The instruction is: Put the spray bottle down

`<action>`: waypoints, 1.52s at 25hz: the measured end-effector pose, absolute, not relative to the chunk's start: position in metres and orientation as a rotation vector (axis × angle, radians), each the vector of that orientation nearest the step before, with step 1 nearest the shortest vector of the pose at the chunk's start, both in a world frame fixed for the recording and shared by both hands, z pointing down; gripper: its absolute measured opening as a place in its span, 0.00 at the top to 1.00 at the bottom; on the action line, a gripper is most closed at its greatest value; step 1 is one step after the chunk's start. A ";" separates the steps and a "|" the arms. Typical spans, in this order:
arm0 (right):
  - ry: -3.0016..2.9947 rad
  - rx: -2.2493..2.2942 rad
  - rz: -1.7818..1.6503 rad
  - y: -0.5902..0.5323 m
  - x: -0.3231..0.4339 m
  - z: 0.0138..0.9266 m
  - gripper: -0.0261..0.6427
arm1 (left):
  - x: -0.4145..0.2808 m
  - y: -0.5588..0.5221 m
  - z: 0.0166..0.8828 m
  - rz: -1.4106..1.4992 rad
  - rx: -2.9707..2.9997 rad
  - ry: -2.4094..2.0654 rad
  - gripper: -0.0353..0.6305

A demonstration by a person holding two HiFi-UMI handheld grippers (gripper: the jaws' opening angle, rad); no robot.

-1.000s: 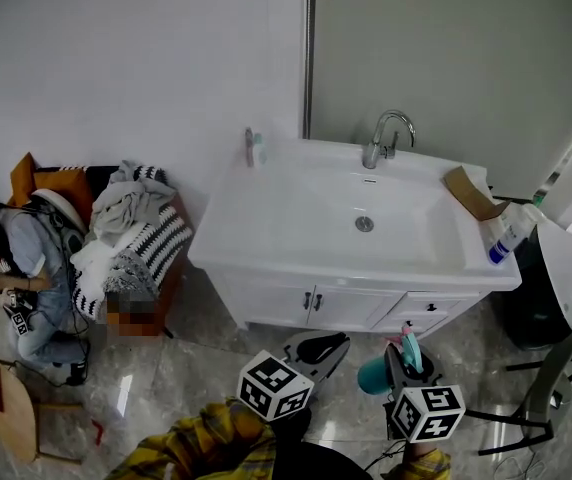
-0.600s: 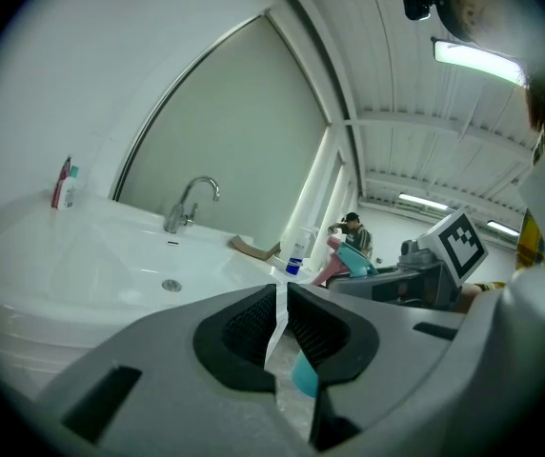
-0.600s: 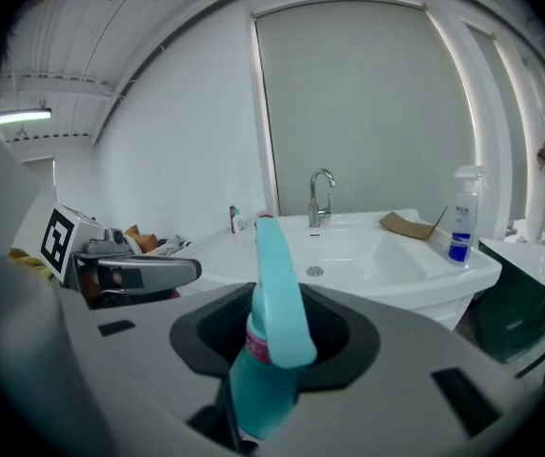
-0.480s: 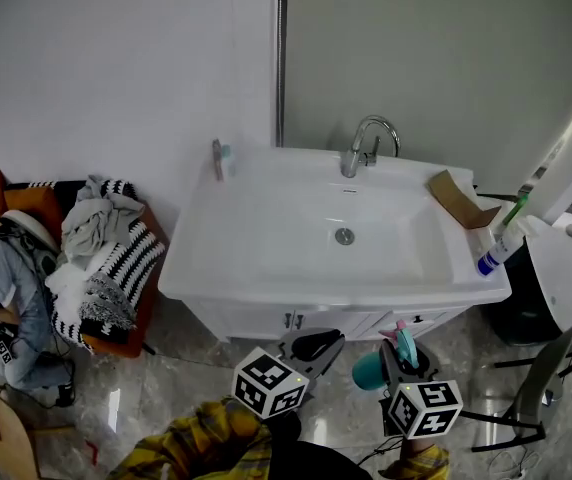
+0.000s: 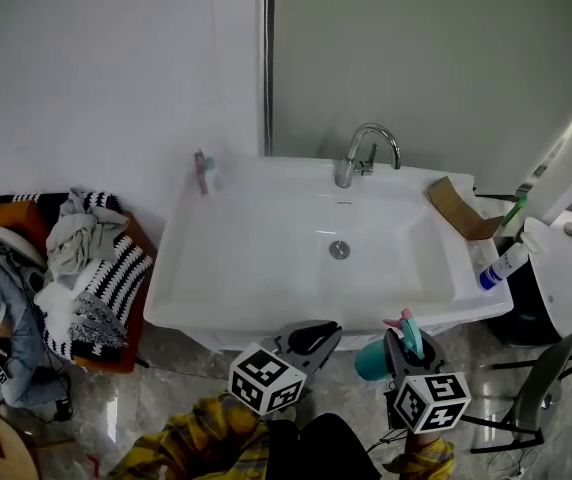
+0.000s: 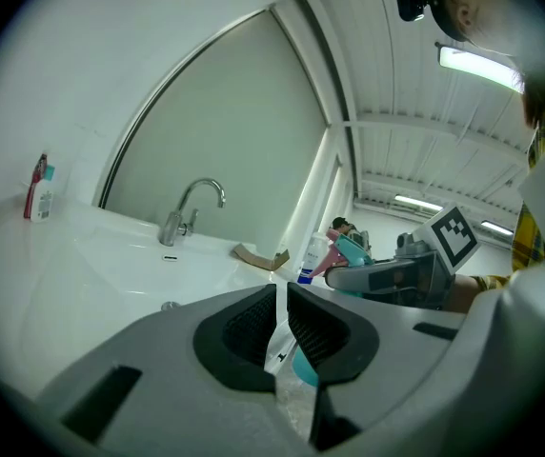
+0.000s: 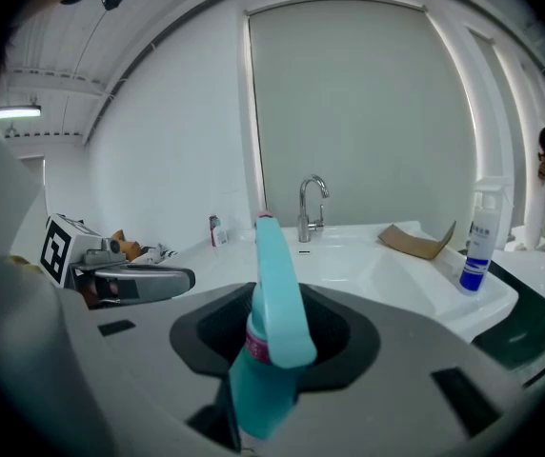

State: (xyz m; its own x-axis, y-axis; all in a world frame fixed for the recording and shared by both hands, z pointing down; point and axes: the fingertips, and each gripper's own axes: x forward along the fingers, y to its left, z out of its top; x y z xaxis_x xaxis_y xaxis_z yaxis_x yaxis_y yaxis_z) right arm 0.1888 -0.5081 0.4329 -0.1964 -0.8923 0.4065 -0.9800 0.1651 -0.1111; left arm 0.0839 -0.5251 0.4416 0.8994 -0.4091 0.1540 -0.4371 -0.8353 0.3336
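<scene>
Gripping spray bottle (image 5: 373,366), right gripper (image 5: 406,338) hovers before sink edge (image 5: 256,320); left gripper (image 5: 313,338) closed.

Spray bottle (image 5: 372,368) is up in the air, gripped in the right gripper (image 5: 403,344) with the jaws pressing on either side of its neck. It's teal from body to trigger head, with a pink collar band and a pinkish tip at the nozzle. It sits near upright, leaning slightly, its long head reaching towards the white basin (image 5: 266,278). It's just off the basin's front edge, right of the drain, not touching the basin.
</scene>
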 end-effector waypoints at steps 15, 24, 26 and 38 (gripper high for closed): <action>-2.239 1.804 0.439 -0.612 0.271 0.415 0.78 | 0.154 -0.618 0.435 0.090 2.703 -0.697 0.89; -2.246 1.817 0.439 -0.665 0.335 0.414 0.78 | 0.217 -0.665 0.437 0.119 2.705 -0.692 0.89; -2.246 1.818 0.441 -0.675 0.346 0.416 0.78 | 0.228 -0.673 0.438 0.124 2.705 -0.693 0.89; -2.192 1.863 0.443 -0.715 0.414 0.429 0.78 | 0.281 -0.711 0.443 0.136 2.710 -0.695 0.89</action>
